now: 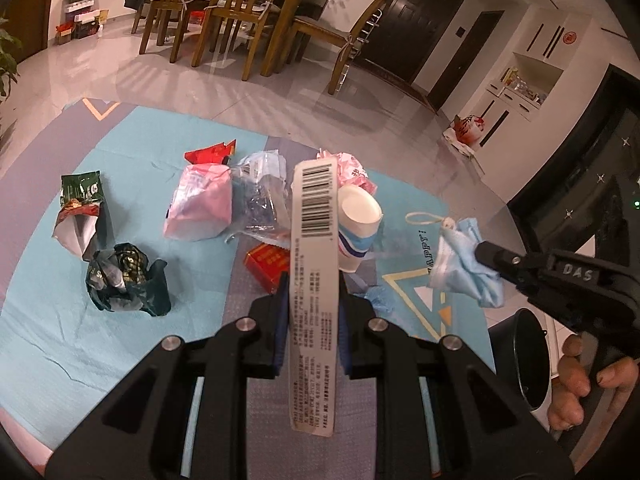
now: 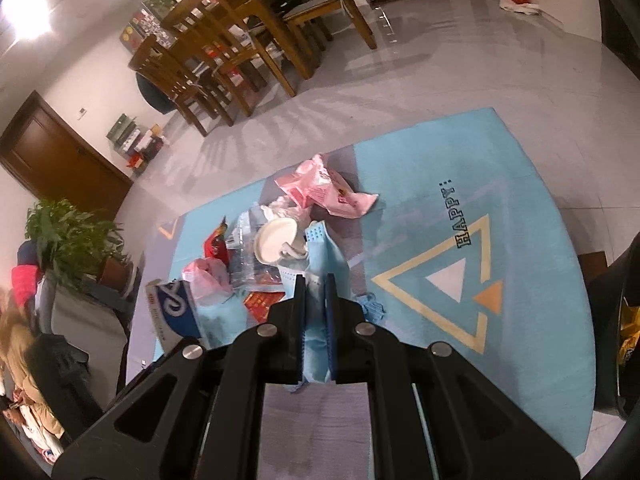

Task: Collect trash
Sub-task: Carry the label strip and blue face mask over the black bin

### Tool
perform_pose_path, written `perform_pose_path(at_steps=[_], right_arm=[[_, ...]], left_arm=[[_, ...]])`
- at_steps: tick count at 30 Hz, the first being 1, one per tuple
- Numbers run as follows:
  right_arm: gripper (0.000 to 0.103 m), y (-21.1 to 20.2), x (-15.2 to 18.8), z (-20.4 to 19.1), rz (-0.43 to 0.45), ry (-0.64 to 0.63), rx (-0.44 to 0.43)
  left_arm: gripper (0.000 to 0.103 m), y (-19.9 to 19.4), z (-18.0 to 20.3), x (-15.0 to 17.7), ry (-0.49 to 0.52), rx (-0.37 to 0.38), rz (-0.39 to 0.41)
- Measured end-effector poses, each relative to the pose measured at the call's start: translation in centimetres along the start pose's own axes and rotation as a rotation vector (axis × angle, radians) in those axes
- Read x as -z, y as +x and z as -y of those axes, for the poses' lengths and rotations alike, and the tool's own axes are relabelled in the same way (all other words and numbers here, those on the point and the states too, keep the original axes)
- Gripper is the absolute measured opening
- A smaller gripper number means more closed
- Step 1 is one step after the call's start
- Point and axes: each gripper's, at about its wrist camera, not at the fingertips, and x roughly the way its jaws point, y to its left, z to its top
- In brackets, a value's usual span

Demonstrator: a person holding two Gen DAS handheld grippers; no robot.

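Listing the litter left to right, placed against the blue mat (image 1: 60,344): green snack wrapper (image 1: 80,208) and crumpled dark foil bag (image 1: 128,280) at its left part; pink pack (image 1: 202,204) and clear plastic bag (image 1: 260,196) mid-mat; red carton (image 1: 266,262) and paper cup (image 1: 356,228) just right of those.

Left gripper (image 1: 312,292): clamped on a white barcoded box (image 1: 314,240), raised off the mat.

Right gripper (image 2: 316,304): closed on a blue face mask (image 1: 464,264), over the mat's right part.

Step in hand, seemingly: carrying both pickups away. Next move calls for a bin, likely the dark one (image 1: 528,352) beside the mat's right edge.
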Motion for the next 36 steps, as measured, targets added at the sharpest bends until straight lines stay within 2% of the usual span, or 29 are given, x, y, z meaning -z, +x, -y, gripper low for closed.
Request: perform_pose_path(at_steps=[16, 26, 31, 36], right_arm=[[0.010, 1.4, 0.6, -1.0, -0.018, -0.041, 0.082], [0.010, 1.1, 0.5, -1.1, -0.010, -0.049, 0.090], [0.010, -0.7, -0.2, -0.7, 0.045, -0.036, 0.081], [0.010, -3.4, -1.2, 0.3, 0.124, -0.018, 0.082]], left_arm=[[0.021, -1.0, -0.3, -0.6, 0.011, 0.002, 0.044], [0.021, -1.5, -0.1, -0.7, 0.026, 0.010, 0.057], [0.021, -2.2, 0.8, -1.2, 0.047, 0.011, 0.084], [0.021, -3.2, 3.4, -2.0, 0.101, 0.017, 0.130]])
